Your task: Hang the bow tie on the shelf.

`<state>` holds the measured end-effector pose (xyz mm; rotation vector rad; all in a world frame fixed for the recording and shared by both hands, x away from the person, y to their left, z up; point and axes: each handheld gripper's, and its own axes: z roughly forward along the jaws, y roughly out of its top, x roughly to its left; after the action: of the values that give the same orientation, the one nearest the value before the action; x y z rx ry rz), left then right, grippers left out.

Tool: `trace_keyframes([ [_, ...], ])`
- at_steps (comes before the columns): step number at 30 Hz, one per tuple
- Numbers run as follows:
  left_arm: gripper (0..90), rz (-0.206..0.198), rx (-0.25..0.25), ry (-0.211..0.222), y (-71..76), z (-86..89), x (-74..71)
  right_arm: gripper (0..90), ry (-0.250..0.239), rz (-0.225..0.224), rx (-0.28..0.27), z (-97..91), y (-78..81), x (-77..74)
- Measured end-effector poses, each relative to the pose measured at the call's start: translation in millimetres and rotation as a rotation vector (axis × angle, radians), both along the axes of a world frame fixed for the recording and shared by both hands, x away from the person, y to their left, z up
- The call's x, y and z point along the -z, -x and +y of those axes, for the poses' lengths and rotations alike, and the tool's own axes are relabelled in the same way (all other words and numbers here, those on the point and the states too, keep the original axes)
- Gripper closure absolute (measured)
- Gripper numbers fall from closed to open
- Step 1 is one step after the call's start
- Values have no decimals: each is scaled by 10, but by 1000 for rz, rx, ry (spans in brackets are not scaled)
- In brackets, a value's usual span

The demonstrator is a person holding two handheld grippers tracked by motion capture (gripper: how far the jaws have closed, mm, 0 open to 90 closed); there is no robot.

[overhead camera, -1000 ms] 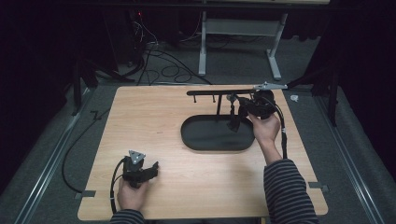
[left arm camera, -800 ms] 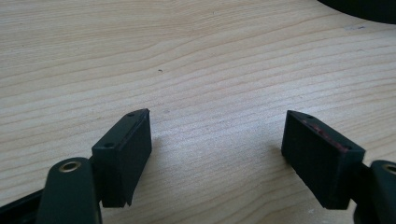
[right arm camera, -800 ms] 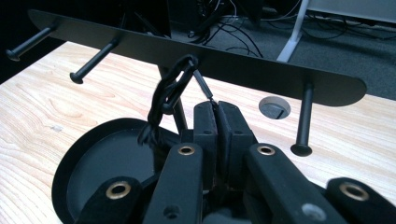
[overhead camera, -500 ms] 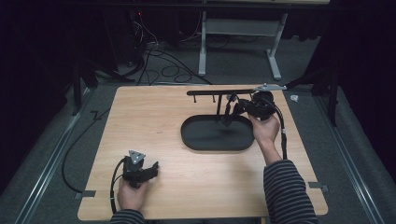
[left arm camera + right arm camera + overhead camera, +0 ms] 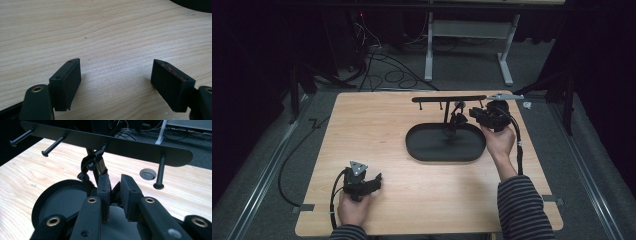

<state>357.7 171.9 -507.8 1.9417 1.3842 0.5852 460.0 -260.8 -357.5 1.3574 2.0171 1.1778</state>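
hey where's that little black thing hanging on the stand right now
In the right gripper view, the small black item hangs from a peg of the stand's crossbar, beside the post, above the oval black base, just ahead of the right gripper.

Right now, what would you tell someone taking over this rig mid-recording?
Left gripper: open, nothing between the jaws, resting low over bare table near the person's edge.
Right gripper: at the black stand; its jaws have just been opening and the pads press on nothing.
Black looped item: hangs from a peg under the stand's crossbar, beside the post, above the oval tray, just ahead of the right jaws.
Done: the item appears to be hung and let go.
Left: probably draw the right gripper back without snagging the item, then check that it hangs free.
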Motion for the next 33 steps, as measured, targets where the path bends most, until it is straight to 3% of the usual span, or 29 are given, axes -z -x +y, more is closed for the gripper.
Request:
trace_keyframes([
  [8,244,-2,4,-1,16,2,2,753,-7,-27,-4,-113,159,-50],
  [33,240,0,9,-5,19,4,0,692,-65,-46,2,-466,532,-49],
])
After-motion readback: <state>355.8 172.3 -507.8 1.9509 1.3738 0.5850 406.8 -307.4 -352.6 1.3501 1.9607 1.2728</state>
